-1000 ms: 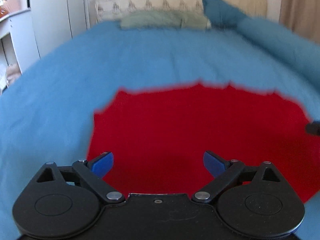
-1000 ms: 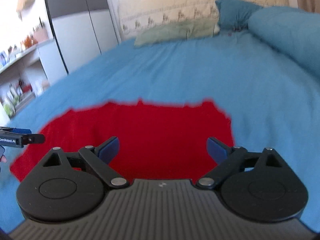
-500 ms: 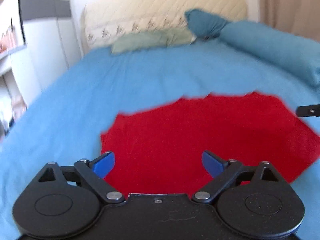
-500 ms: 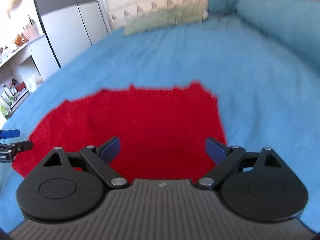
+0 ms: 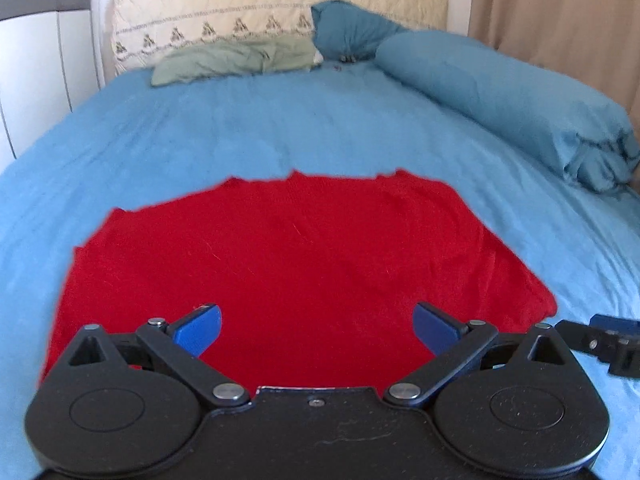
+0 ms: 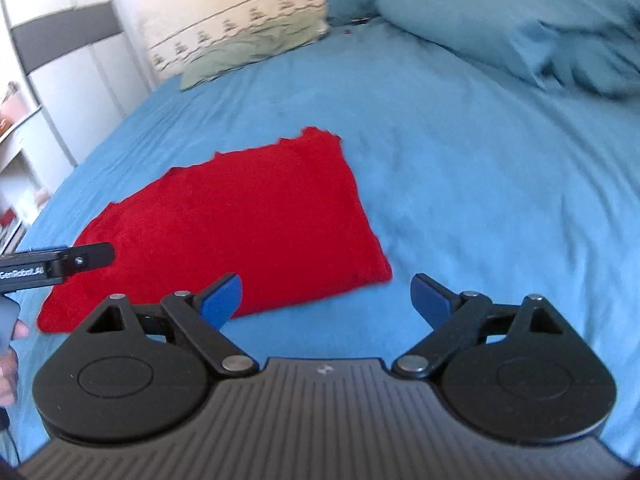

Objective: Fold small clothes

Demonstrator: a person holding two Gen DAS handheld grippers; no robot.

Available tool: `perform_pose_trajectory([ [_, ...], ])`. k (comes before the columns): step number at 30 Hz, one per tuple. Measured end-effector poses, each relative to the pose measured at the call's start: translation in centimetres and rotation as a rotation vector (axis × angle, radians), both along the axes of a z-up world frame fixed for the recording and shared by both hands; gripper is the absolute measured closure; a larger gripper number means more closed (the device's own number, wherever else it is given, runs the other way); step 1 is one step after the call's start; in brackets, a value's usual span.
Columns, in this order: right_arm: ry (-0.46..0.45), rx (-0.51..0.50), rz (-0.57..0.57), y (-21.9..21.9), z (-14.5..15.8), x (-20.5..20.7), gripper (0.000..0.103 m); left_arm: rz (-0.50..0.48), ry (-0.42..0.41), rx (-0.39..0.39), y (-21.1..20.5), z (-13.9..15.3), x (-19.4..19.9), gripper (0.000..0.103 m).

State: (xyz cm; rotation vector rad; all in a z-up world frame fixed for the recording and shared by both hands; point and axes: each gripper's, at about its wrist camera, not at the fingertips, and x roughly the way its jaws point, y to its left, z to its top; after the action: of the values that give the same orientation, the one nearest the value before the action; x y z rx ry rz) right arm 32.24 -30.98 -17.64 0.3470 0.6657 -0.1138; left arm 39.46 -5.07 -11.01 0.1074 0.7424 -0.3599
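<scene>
A red garment [image 5: 304,256] lies flat on the blue bed sheet [image 5: 240,136]; it also shows in the right wrist view [image 6: 240,232]. My left gripper [image 5: 316,330] is open and empty, held just above the garment's near edge. My right gripper [image 6: 326,298] is open and empty, over the sheet beside the garment's near right corner. The right gripper's tip [image 5: 600,342] shows at the right of the left wrist view. The left gripper's finger [image 6: 76,258] shows at the left of the right wrist view, over the garment's left end.
A rolled blue duvet [image 5: 500,92] lies along the bed's right side. A green pillow [image 5: 236,58] and a dark blue pillow [image 5: 352,34] lie by the beige headboard [image 5: 260,4]. A white wardrobe [image 6: 68,60] and shelves stand to the left.
Both grippers have pulled back and up from the garment. The right gripper has shifted right, off the garment onto the sheet. Both stay open.
</scene>
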Motion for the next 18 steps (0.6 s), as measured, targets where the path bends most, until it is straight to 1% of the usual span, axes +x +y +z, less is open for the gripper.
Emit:
perform_pose_trajectory([
  [1, -0.004, 0.014, -0.017, 0.2, -0.7, 0.1, 0.000, -0.002, 0.006, 0.012, -0.4, -0.4, 0.4, 0.000],
  [3, -0.015, 0.054, -0.039, 0.3, -1.9, 0.5, 0.004, 0.000, 0.014, 0.026, -0.7, -1.0, 1.0, 0.000],
  [5, -0.019, 0.101, -0.074, 0.3, -3.1, 0.6, 0.011, 0.008, 0.027, 0.024, -0.8, -1.3, 1.6, 0.000],
  [6, -0.026, 0.125, -0.092, 0.2, -3.6, 0.8, 0.012, 0.014, 0.033, 0.019, -0.9, -1.5, 1.8, 0.000],
  [9, -0.082, 0.185, -0.150, -0.2, -4.6, 1.7, 0.016, 0.028, 0.056, 0.018, -1.2, -2.1, 2.7, 0.000],
  [11, -0.106, 0.195, -0.174, -0.6, -5.0, 2.4, 0.023, 0.035, 0.071, 0.033, -1.5, -2.4, 3.4, 0.000],
  [14, -0.123, 0.195, -0.191, -1.0, -5.5, 3.6, 0.029, 0.056, 0.092, 0.057, -1.7, -2.8, 4.3, 0.000],
  [18, -0.139, 0.228, -0.200, -1.5, -5.8, 4.5, 0.032, 0.101, 0.116, 0.072, -1.4, -3.3, 5.8, 0.000],
])
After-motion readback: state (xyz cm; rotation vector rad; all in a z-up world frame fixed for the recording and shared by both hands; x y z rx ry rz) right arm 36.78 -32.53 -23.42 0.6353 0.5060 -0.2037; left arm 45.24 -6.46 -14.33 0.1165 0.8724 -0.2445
